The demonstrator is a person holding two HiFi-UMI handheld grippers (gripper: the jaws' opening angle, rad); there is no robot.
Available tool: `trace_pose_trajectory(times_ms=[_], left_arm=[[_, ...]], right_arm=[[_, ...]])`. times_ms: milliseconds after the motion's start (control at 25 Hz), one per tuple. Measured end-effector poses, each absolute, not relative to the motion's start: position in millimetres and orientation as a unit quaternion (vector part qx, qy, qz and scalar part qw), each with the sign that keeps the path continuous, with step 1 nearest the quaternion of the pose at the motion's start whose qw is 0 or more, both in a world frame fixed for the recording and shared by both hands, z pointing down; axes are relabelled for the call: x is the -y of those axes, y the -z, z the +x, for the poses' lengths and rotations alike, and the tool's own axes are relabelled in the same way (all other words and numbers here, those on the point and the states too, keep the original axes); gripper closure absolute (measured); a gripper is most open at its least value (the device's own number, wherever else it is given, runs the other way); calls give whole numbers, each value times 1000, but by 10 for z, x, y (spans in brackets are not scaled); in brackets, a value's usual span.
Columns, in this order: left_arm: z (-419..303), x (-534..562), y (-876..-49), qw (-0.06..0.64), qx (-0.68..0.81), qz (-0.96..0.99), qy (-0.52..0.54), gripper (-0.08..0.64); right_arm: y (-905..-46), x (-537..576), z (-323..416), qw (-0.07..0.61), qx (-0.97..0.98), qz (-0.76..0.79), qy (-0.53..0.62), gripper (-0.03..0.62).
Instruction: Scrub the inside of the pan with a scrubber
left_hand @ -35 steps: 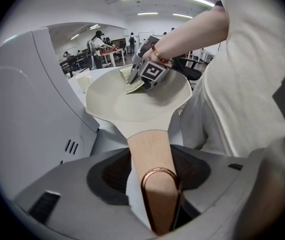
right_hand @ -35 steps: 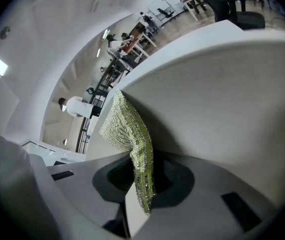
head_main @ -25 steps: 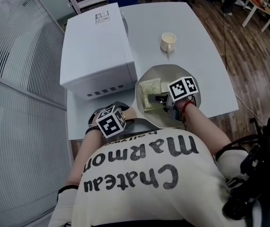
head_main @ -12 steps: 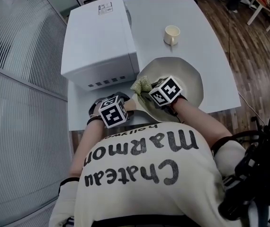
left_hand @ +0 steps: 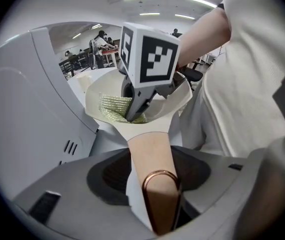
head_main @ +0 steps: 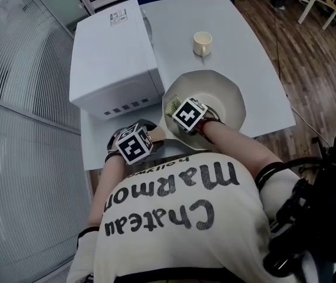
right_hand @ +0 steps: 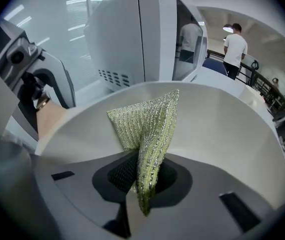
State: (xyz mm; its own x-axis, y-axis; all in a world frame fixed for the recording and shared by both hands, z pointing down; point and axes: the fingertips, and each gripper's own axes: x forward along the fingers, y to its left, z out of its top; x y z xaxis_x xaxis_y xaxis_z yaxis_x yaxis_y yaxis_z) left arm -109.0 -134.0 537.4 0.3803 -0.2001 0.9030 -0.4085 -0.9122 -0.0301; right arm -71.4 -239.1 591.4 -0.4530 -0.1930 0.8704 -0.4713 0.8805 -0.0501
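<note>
Right tool [head_main: 178, 114] half-covering scrubber [head_main: 170, 105]

The left gripper [left_hand: 151, 196] has its grey jaws closed on the tan handle [left_hand: 150, 151] of a cream pan [left_hand: 143, 129]; a copper hanging loop [left_hand: 158, 172] sits at the handle's near end. Inside the pan lies a green-gold scrubber [left_hand: 112, 108], and the right gripper [left_hand: 132, 115], topped by its marker cube [left_hand: 152, 59], reaches down onto it. A white appliance [left_hand: 27, 114] stands just left of the pan. A person's arm [left_hand: 202, 34] and pale shirt [left_hand: 252, 74] fill the right side.
</note>
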Motion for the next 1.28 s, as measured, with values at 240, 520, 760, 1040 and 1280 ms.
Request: trace_pose_trajectory(times_ms=[240, 520, 760, 1040, 1280], left_arm=[[-1090, 1331, -5372, 88, 191, 822, -529, 325], [-1078, 1316, -5374, 92, 195, 822, -528, 322], [-1077, 1320, -5384, 91, 195, 821, -529, 322], [-1075, 1316, -5389, 95, 196, 822, -527, 324], [-1064, 1292, -5385, 107, 198, 822, -523, 325]], right_arm=[[-6022, 2524, -587, 496, 824, 225, -157, 538], [-5992, 2798, -514, 490, 817, 272, -136, 540], [-6018, 3099, -215, 528, 784, 316, -83, 542], [-6065, 3365, 268, 589, 723, 361, -8, 548], [-6081, 3468, 580, 616, 691, 378, 13, 548]])
